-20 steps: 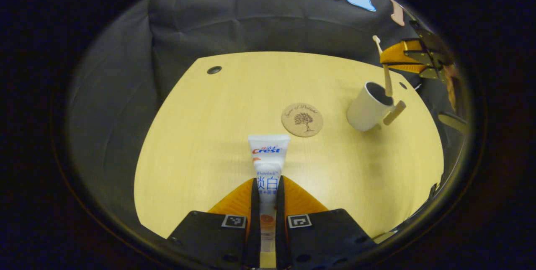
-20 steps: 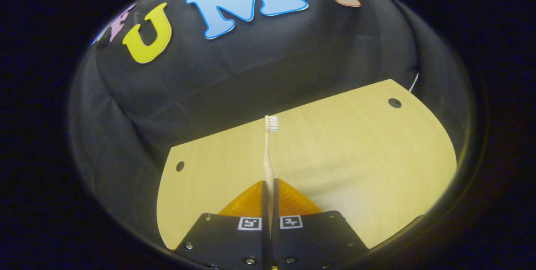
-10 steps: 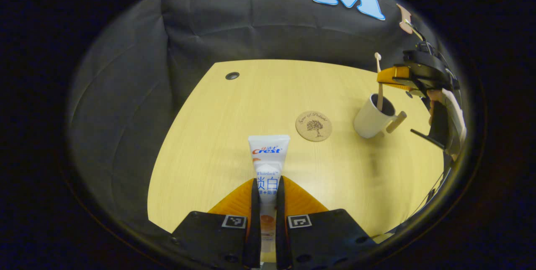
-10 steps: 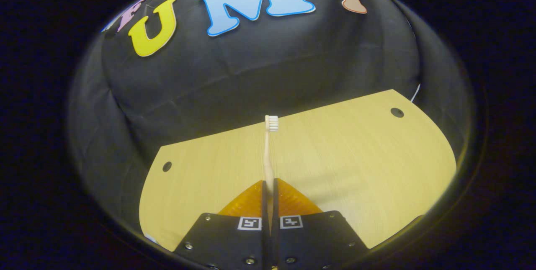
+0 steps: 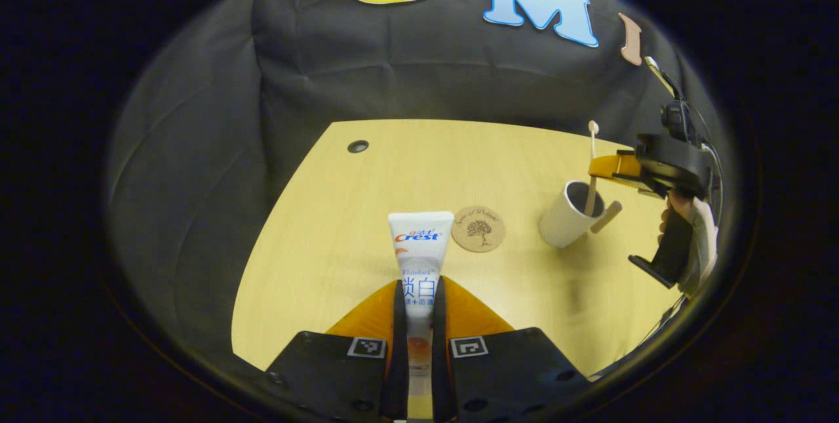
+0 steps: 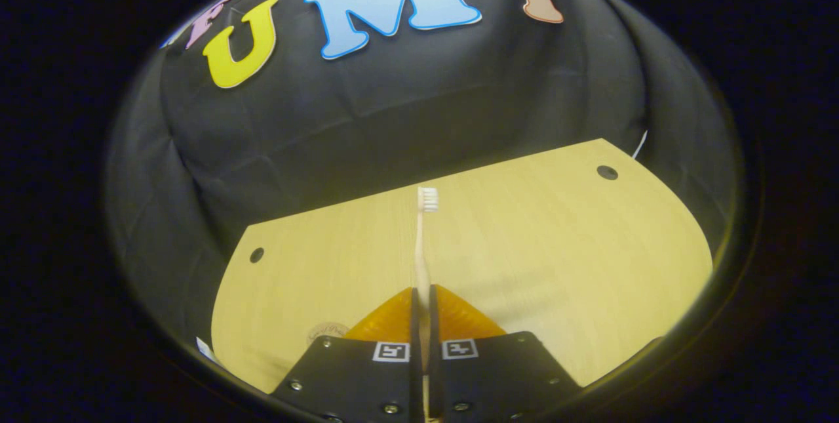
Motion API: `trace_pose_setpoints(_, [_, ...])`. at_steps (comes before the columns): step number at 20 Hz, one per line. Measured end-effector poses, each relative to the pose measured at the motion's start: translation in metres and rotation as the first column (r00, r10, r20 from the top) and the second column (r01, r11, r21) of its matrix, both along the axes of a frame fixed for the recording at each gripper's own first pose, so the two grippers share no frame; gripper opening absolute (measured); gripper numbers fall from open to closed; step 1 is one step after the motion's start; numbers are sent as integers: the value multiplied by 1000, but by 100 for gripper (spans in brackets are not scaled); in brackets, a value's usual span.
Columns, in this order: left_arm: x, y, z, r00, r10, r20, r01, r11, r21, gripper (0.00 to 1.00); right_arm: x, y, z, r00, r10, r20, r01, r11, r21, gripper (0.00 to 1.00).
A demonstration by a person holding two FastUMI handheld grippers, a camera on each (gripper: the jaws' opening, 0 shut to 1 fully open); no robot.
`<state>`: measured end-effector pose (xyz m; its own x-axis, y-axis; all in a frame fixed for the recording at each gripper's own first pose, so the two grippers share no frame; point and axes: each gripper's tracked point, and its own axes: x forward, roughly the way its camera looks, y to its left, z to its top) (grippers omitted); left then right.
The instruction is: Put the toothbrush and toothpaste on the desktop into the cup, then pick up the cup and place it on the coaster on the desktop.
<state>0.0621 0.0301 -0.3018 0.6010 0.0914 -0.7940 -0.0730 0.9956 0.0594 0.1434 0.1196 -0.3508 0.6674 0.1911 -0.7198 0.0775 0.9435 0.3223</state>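
Left claw: both fingers clamped on the lower body of the white plastic toothpaste tube with blue and red print. The tube projects straight ahead of the claw, flat crimped end foremost, held clear above the pale yellow wood-grain worktop.

Ahead of this claw and slightly to its right lies the round brown cork coaster with a tree print, flat on the worktop with nothing on it. Further right stands the white cylindrical cup with a pale wooden handle, near the coaster but apart from it.

Right claw, seen again at far right in the left gripper view with the hand that holds it: fingers closed on the shaft of the slim cream toothbrush with white bristles. The brush stands upright, bristle end up. In the left gripper view its lower end appears to sit inside the cup mouth; whether it touches the bottom cannot be told.

Step in hand, as judged: toothbrush insertion, not yet released. The toothpaste and the transfer of the cup to the coaster remain.

Next move calls for: the right claw parting and withdrawing upward without dragging the brush or tipping the cup; then the left claw carrying the tube rightward over the cup mouth, tilting it upright, and lowering it beside the brush.
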Motion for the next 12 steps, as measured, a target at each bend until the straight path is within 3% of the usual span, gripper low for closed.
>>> trace_pose_setpoints(7, [47,-15,20,997,-25,68,27,1000,-15,21,-28,-10,2,1000,-6,-16,6,1000,19,8])
trace_pose_setpoints(12, [93,-32,22,990,-89,114,91,996,-15,22,-56,-37,3,999,-31,-40,32,999,19,8])
